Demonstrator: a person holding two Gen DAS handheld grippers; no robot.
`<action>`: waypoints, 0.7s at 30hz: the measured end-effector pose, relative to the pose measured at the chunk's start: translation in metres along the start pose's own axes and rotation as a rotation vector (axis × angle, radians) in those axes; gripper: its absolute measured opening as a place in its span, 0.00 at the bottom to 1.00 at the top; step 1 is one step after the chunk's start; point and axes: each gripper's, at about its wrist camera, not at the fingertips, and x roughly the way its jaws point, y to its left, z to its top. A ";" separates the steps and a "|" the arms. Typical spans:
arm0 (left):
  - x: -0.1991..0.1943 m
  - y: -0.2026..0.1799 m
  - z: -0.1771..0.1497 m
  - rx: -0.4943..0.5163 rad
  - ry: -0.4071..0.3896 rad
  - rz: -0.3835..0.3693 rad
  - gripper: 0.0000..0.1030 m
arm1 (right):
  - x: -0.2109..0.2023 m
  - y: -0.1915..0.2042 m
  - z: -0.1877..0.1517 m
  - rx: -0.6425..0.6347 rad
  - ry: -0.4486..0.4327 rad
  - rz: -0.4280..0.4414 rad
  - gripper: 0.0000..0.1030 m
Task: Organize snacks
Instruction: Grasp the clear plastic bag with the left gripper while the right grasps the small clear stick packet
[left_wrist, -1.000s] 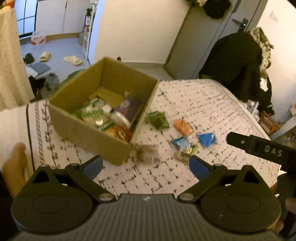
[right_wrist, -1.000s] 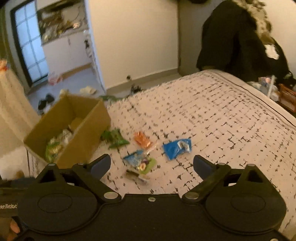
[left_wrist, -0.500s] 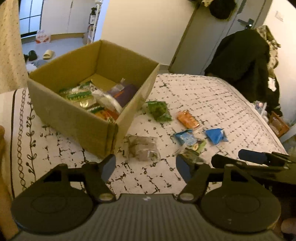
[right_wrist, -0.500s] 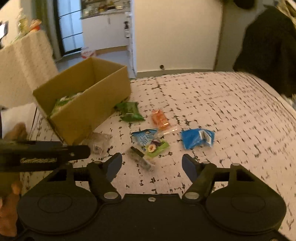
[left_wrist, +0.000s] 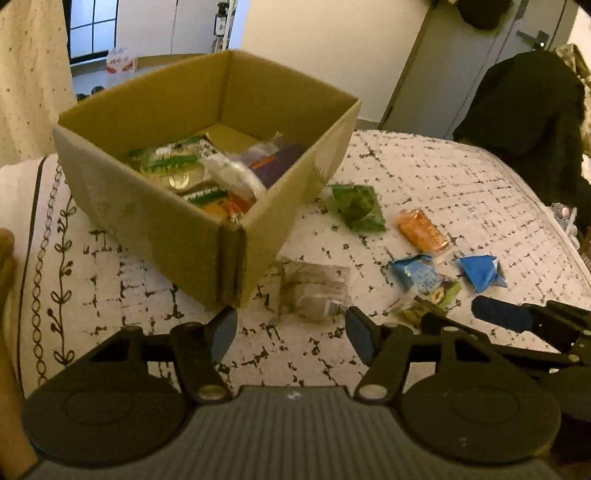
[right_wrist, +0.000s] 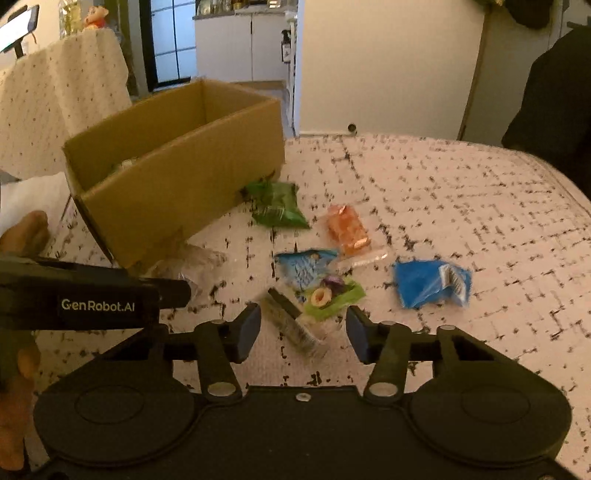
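- Two views, left wrist first: the left hand-held gripper (left_wrist: 291, 328), jaws just closing yet still apart, hangs over a clear packet (left_wrist: 314, 290) on the bed (left_wrist: 443, 184), beside the cardboard box (left_wrist: 147, 221) of snacks.
- Right wrist: the right hand-held gripper (right_wrist: 303, 330), jaws just closing, straddles a dark stick packet (right_wrist: 295, 325) without pinching it; a blue packet (right_wrist: 428, 282) lies near.

My own tool body hides the bed's (left_wrist: 443, 177) near edge; box (right_wrist: 177, 184) contents mostly hidden in right view; clear packet (left_wrist: 314, 291) blurred.
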 end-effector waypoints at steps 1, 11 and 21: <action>0.002 0.000 -0.001 0.002 0.003 0.008 0.62 | 0.004 0.001 -0.002 -0.009 0.012 0.007 0.42; 0.011 -0.009 0.000 0.006 -0.005 0.021 0.62 | -0.009 -0.018 -0.004 0.037 0.116 -0.024 0.22; 0.020 -0.019 -0.007 0.031 -0.061 0.039 0.65 | -0.024 -0.035 -0.020 0.160 0.134 -0.063 0.22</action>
